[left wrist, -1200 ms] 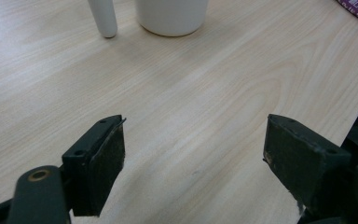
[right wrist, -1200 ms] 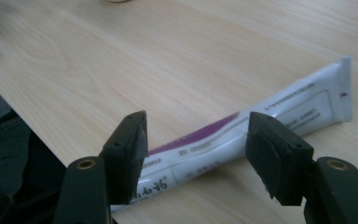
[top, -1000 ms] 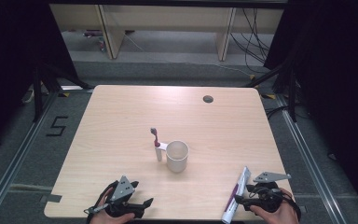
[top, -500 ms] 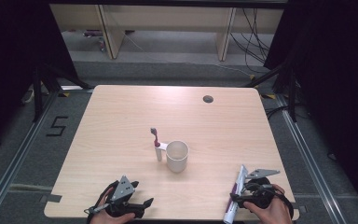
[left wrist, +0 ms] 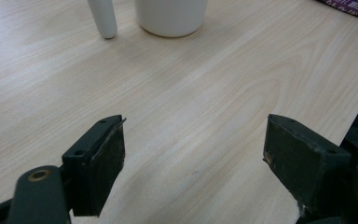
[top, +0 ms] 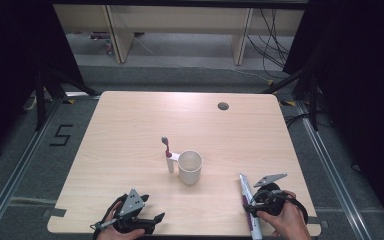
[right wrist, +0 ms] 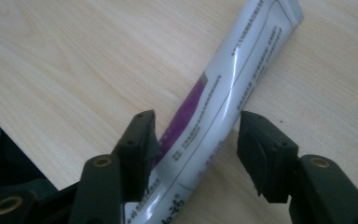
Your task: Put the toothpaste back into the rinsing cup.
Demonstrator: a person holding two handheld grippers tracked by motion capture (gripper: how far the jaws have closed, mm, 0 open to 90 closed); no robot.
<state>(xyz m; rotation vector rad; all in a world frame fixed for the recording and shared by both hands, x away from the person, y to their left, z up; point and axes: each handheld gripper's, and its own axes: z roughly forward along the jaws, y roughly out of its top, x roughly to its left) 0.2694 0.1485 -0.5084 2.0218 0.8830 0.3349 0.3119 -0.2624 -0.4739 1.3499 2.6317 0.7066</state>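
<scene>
The toothpaste tube [right wrist: 228, 88] lies on the tabletop [top: 130, 125] right of the white cup [top: 190, 167], between the closing right claw [right wrist: 196, 140]; contact looks unfinished. The left claw [left wrist: 193, 163] gapes empty.

The high view looks from above forward and down on the whole table [top: 130, 120], while each gripper view looks very near along the tabletop, both sharing its near edge.
</scene>
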